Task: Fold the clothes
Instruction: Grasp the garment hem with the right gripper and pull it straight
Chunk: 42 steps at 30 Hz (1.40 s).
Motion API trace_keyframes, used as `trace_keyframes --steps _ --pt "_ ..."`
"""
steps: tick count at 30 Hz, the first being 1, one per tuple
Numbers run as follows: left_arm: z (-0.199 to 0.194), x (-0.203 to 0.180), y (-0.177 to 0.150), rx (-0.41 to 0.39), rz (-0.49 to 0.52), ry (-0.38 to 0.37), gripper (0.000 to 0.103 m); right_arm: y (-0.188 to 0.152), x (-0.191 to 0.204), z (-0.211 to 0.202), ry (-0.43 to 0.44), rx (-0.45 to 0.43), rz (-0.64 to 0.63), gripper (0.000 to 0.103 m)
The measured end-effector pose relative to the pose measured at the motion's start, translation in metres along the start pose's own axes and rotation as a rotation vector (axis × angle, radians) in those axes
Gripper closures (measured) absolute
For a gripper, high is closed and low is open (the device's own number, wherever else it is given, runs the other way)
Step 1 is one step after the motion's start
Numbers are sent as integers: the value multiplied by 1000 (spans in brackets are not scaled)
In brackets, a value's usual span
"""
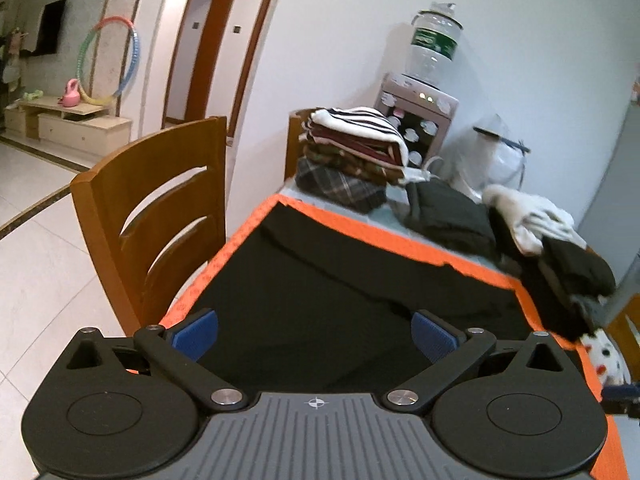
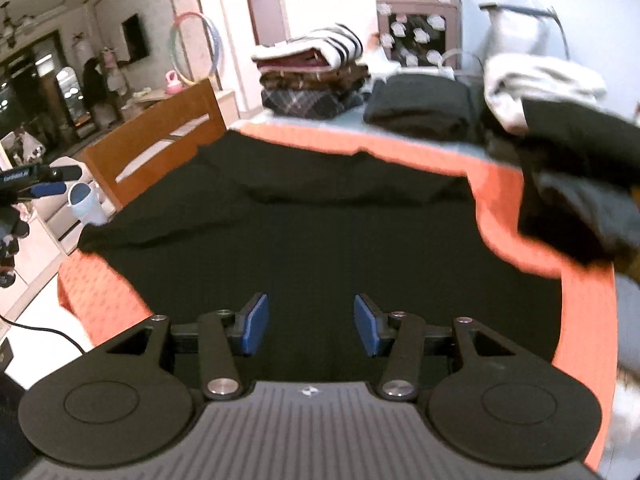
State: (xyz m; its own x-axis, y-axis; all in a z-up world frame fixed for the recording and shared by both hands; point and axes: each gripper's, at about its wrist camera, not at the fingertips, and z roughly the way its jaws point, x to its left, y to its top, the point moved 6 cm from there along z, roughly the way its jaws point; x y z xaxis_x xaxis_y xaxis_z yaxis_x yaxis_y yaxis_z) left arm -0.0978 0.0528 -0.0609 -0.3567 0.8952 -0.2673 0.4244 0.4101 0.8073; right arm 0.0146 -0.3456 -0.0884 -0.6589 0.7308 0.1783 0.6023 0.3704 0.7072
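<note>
Left gripper (image 1: 314, 334) tilted downward, jaws spread fully wide, nothing between the blue pads, right gripper (image 2: 311, 326) angled down too, jaws parted halfway, empty

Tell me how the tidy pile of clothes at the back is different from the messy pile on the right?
The tidy pile is folded flat and stacked in layers, while the messy pile is crumpled and heaped. The tidy pile shows stripes, maroon and plaid; the messy pile is mostly black with a white piece on top. The tidy pile sits fully on the table; the messy pile spills past its right edge. Both are clothes.
</note>
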Motion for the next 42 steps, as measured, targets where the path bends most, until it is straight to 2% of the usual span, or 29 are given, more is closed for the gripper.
trace_keyframes --steps 5,10,14,19,22,23,25,26,30,36,42 --pt "-26 1 -13 22 23 -49 0 -59 31 -14 -15 57 62 49" --pt "-50 -7 -27 30 87 -103 0 -112 63 -22 -15 89 144 50" --pt "-68 -13 -40 41 109 -145 0 -136 77 -17 -34 89 203 53" --pt "-87 -24 -52 40 133 -190 0 -141 77 1 -103 70 253 58" --pt "-95 -31 -57 38 154 -215 0 -140 71 10 -138 74 270 65" --pt "-96 -34 -58 38 162 -222 0 -140 70 14 -136 81 271 76" --pt "-98 -40 -60 37 179 -237 0 -137 70 18 -113 94 265 88" --pt "-98 -43 -60 37 186 -243 0 -135 70 19 -99 100 262 100" --pt "-94 -55 -62 40 207 -265 0 -121 68 13 -30 87 291 100" --pt "-80 -71 -63 46 199 -282 0 -71 62 -5 75 27 362 100" --pt "-62 -82 -57 39 162 -278 0 -24 30 16 70 -1 387 100"
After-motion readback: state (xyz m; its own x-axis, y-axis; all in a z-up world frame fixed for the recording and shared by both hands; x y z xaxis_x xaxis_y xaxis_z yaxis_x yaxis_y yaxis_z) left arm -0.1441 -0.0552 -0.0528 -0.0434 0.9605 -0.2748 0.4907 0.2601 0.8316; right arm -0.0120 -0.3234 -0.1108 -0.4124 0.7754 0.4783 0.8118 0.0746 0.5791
